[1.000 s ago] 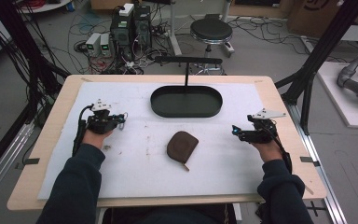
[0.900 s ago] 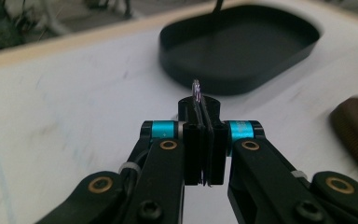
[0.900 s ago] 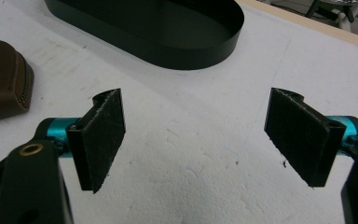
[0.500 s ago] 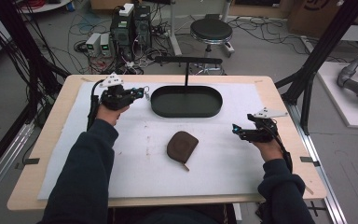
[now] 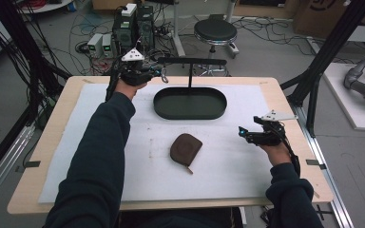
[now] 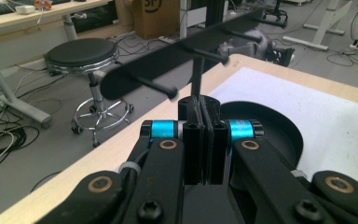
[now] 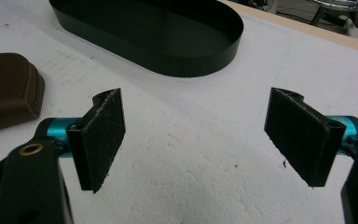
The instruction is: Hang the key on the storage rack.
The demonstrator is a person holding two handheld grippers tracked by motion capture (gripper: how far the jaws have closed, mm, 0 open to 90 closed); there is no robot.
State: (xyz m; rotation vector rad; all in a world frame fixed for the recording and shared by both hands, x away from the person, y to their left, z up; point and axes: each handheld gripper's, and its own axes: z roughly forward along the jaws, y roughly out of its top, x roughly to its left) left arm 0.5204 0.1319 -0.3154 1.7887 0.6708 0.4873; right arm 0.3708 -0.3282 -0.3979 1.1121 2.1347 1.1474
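My left gripper (image 5: pixel 158 74) has its jaws pressed flat together with nothing between them. It is held up at the far left of the table (image 5: pixel 57 156), just short of the left end of the black rack bar (image 5: pixel 192 61). In the left gripper view the bar (image 6: pixel 168 58) runs across just beyond the closed jaws, its pegs pointing toward me and its post rising from the tray (image 6: pixel 279 130) below. I think the jaws stand a little under the bar, though the blur there leaves me unsure.

My right gripper (image 5: pixel 242 133) hovers low over the white mat (image 5: pixel 100 156) at the right side, jaws spread wide and empty. The brown pouch (image 5: pixel 185 148) lies mid-mat, to the left of those jaws, as the right gripper view shows (image 7: pixel 7 91). Its long axis runs roughly toward me, zip pull at the near end. The right hand is clearly the nearer one; the left is well apart from it, beyond the oval tray (image 5: pixel 190 103).
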